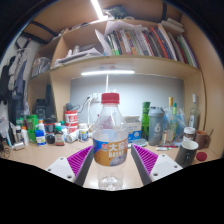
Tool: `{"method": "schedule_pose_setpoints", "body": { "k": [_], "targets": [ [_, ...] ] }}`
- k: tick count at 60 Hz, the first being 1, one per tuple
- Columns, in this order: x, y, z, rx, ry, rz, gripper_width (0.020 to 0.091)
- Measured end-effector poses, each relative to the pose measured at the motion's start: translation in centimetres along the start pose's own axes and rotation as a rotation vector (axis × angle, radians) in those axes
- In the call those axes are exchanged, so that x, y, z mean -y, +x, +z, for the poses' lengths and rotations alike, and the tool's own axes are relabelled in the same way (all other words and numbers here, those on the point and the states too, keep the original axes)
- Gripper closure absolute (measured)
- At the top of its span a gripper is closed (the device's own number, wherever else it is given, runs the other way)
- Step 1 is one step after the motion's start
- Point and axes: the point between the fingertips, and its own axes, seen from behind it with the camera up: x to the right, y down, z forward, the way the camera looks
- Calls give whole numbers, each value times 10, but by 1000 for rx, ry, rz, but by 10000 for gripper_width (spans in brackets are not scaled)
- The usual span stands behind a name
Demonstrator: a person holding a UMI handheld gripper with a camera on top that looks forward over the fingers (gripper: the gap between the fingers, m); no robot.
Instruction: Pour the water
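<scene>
Home study, bookshelf [140,42], cluttered desk [40,158]

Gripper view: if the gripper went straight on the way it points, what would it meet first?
The water bottle already stands between the gripper's pads, so it comes first. Beyond it, probably the clutter of small bottles at the desk's back, though depth is unclear.

A clear plastic water bottle [110,140] stands upright between the gripper's [111,163] two fingers, its red cap on and a purple label wrapped around its middle. The pink pads [81,158] sit close at either side of the label, though contact with the bottle cannot be confirmed
</scene>
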Motion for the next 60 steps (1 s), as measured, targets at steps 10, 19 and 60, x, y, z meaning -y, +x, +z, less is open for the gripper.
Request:
{"method": "schedule_pose_setpoints", "body": {
  "k": [10,19,60],
  "targets": [
    [1,3,15,-7,15,-1,543],
    [0,9,19,-25,19,11,650],
    [47,141,33,143,30,1516,677]
  ]
}}
